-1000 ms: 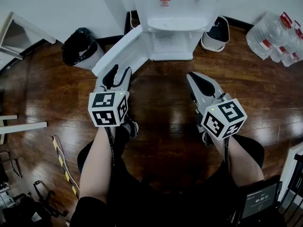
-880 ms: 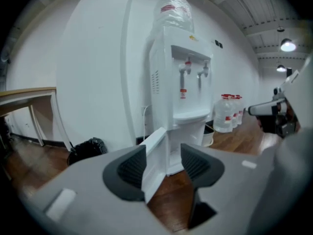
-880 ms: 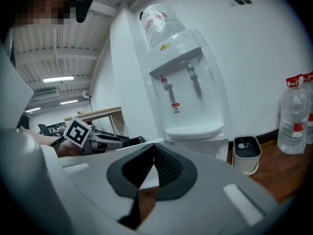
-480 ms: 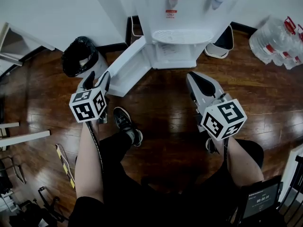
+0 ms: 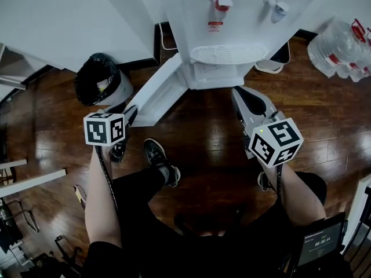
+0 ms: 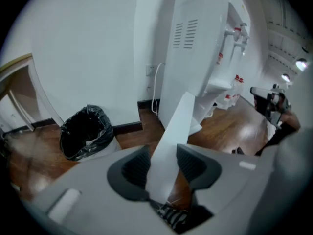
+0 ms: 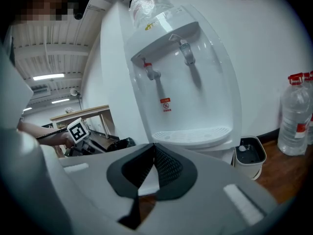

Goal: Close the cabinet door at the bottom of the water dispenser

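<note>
1. Both jaws of my left gripper (image 6: pixel 164 155) have just been closing onto the cabinet door (image 6: pixel 178 121), whose free edge now sits pinched between them
2. Right gripper (image 7: pixel 152 153) stays shut, empty, water dispenser (image 7: pixel 181 82) straight ahead
3. Door still wide open; I judge swinging comes next

bin (image 5: pixel 101 80) left of cabinet door (image 5: pixel 159 91), bottles (image 5: pixel 342 48) right of dispenser (image 5: pixel 232 16)
</note>
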